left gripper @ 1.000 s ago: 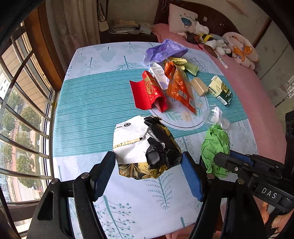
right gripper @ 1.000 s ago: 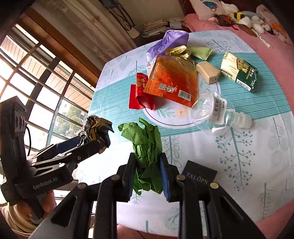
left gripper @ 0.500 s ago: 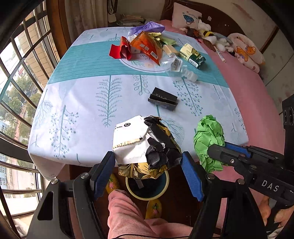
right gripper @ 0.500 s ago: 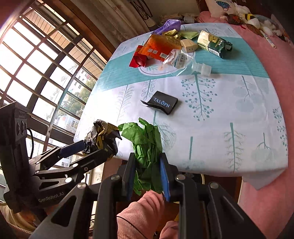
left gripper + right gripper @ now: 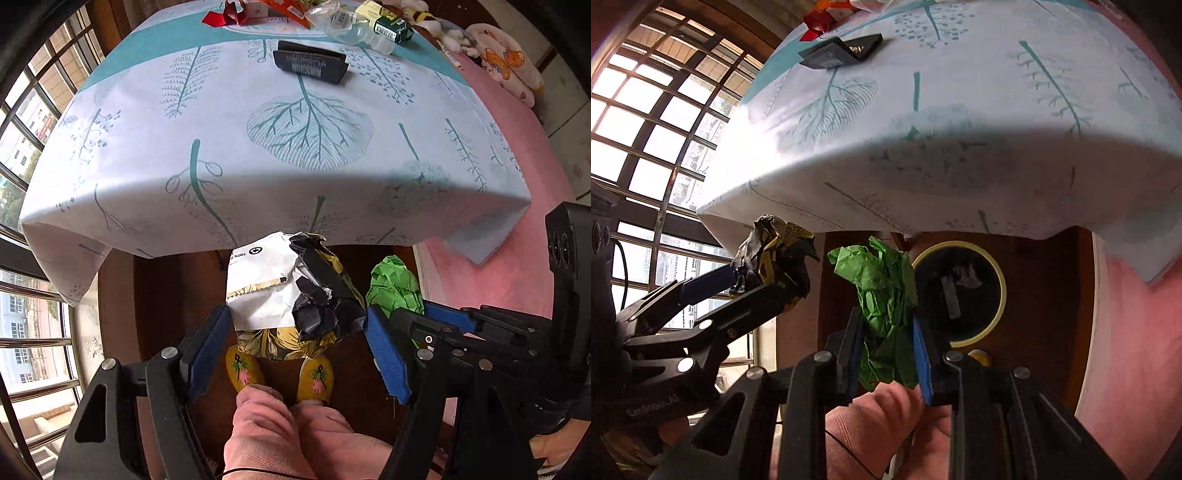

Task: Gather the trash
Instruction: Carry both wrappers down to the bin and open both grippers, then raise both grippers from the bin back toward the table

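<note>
My left gripper [image 5: 295, 325] is shut on a crumpled white, black and yellow wrapper [image 5: 291, 291], held below the table's front edge; it also shows in the right wrist view [image 5: 775, 254]. My right gripper [image 5: 888, 347] is shut on a crumpled green paper [image 5: 882, 295], which also shows in the left wrist view [image 5: 393, 286]. A round dark bin with a yellow rim [image 5: 960, 293] stands on the floor under the table, just right of the green paper. In the left wrist view the bin is hidden.
The table with a leaf-print cloth [image 5: 295, 147] hangs over the floor. On it lie a black box [image 5: 310, 62], a clear bottle [image 5: 351, 29], a green carton [image 5: 391, 27] and red packaging [image 5: 225, 14]. My legs and yellow slippers [image 5: 280, 373] are below. Window bars stand left.
Both grippers have dropped from above the table to below its front edge, still holding their trash. The bin now shows beside the green paper.
</note>
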`<state>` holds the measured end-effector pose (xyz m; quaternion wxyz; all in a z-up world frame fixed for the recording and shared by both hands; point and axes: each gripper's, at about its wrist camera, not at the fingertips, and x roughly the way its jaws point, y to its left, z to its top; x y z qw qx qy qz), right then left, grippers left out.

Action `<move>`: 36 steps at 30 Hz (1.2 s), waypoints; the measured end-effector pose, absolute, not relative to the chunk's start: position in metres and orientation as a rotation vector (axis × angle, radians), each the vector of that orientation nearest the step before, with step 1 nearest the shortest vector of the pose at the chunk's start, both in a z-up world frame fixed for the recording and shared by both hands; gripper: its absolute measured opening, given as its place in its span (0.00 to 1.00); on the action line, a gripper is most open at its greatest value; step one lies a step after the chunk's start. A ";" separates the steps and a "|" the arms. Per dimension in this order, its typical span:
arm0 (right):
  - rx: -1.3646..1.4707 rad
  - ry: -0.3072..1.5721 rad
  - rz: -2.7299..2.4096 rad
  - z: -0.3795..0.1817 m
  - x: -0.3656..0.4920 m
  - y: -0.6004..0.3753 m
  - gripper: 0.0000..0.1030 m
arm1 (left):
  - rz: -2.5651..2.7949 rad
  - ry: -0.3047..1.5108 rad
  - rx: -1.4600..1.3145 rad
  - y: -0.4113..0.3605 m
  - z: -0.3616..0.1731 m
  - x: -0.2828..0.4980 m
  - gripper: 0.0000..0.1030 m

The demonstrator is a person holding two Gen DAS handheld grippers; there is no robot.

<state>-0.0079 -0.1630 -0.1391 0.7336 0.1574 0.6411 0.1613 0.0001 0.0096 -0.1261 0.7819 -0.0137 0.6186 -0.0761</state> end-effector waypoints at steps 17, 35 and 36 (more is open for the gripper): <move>0.298 1.633 0.175 -0.351 0.002 -0.158 0.35 | -0.191 1.444 -0.030 -0.002 -0.316 0.014 0.79; 0.358 1.601 0.153 -0.327 0.007 -0.155 0.62 | -0.113 1.360 -0.024 0.024 -0.279 0.015 0.99; 0.358 1.598 0.155 -0.324 0.007 -0.155 0.62 | -0.110 1.358 -0.026 0.025 -0.276 0.014 0.99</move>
